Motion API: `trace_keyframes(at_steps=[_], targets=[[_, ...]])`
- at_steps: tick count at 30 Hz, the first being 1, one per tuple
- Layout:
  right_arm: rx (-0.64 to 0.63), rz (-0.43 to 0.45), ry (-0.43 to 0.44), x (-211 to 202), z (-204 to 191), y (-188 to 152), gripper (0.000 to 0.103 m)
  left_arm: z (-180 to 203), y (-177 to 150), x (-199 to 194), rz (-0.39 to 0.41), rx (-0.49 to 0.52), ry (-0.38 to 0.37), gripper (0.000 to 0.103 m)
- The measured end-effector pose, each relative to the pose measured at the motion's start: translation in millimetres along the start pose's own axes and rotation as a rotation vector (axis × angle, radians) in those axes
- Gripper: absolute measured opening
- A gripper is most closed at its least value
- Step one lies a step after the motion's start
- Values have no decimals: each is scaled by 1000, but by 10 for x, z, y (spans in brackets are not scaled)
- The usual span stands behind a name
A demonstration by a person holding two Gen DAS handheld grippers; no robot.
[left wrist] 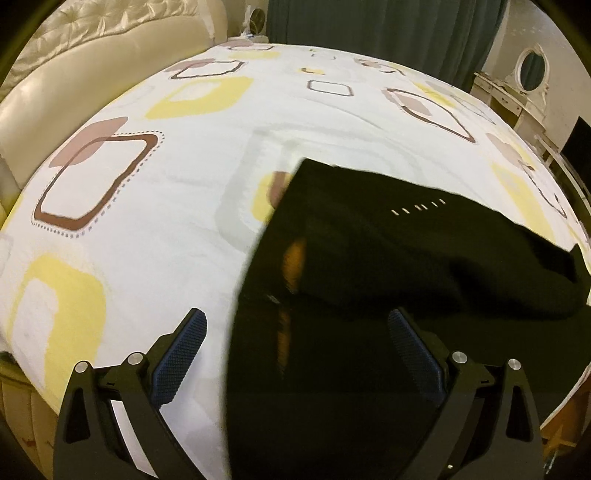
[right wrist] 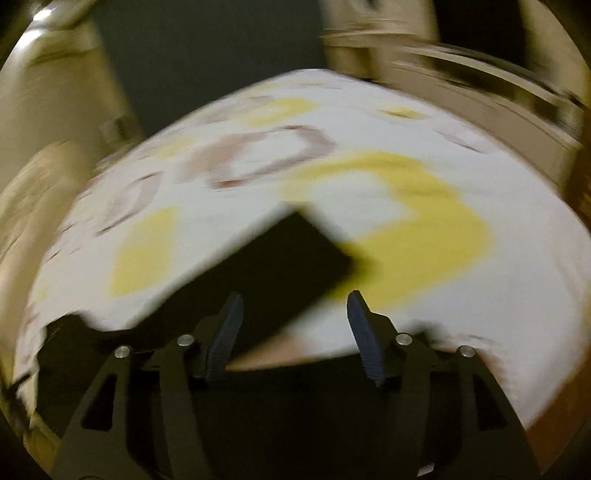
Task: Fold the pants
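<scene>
Black pants [left wrist: 369,240] lie folded on the white bed sheet [left wrist: 147,240], filling the lower right of the left wrist view, with a short row of pale stitches on top. My left gripper [left wrist: 299,328] hovers open over the pants' left edge; one blue pad [left wrist: 184,354] is above the sheet and the other above the cloth, with nothing pinched. The right wrist view is blurred. In it a dark corner of the pants [right wrist: 288,254] points up the bed [right wrist: 406,184]. My right gripper [right wrist: 295,299] stands open above that corner, its pads clear of the cloth.
The sheet carries yellow and brown square prints. A cream padded headboard [left wrist: 55,92] runs along the left. A dark green curtain [left wrist: 369,22] hangs behind the bed. A pale dressing table with an oval mirror [left wrist: 532,70] stands at the far right, past the bed's edge.
</scene>
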State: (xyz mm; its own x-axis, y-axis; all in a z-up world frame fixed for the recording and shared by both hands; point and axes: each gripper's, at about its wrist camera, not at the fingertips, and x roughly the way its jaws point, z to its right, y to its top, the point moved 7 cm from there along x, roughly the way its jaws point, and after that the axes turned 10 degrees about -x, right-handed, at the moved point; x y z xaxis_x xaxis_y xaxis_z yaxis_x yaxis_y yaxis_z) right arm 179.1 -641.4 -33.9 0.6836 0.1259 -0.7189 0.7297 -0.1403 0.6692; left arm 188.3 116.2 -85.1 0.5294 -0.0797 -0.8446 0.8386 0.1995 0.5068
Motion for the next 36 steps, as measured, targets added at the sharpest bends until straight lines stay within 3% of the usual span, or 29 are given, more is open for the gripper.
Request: trace_keyframes(at_steps=[4,6,9,17,23,26,27,28,29,32,33,34,36], targets=[[-206,-57,161,399,-1121,173,68,-89,286,162,-38,14,-16,98],[-287,-88,241,609,-1629,192,69,-61,457,289,-57,29,-73,98],[-354,-145,297,864,-2105,195,69,-19,682,520,-73,44,-117,98],[-429,-282,358,1500,-2592,102,69,40,1054,1094,-151,12,-205,98],[-400,-318,427,1712,-2737,46,69,283,971,1123,-174,184,-293,98],[-416,-342,444,1774,-2815,20,69,351,951,1157,-199,195,-330,97],[-421,-353,449,1801,-2843,14,69,360,953,1161,-201,193,-338,89],[-427,-364,452,1814,-2858,6,69,365,973,1162,-194,191,-340,59],[-435,-376,452,1824,-2869,-15,69,345,996,1174,-190,184,-323,46],[-462,-421,464,1856,-2912,-102,69,305,1047,1217,-225,127,-343,35],[-481,-438,467,1867,-2943,-145,66,314,1048,1213,-234,132,-353,24],[-502,-450,469,1873,-2976,-184,60,322,1038,1209,-245,137,-361,17],[-552,-491,447,1896,-3039,-263,7,372,1021,1193,-254,155,-365,11]])
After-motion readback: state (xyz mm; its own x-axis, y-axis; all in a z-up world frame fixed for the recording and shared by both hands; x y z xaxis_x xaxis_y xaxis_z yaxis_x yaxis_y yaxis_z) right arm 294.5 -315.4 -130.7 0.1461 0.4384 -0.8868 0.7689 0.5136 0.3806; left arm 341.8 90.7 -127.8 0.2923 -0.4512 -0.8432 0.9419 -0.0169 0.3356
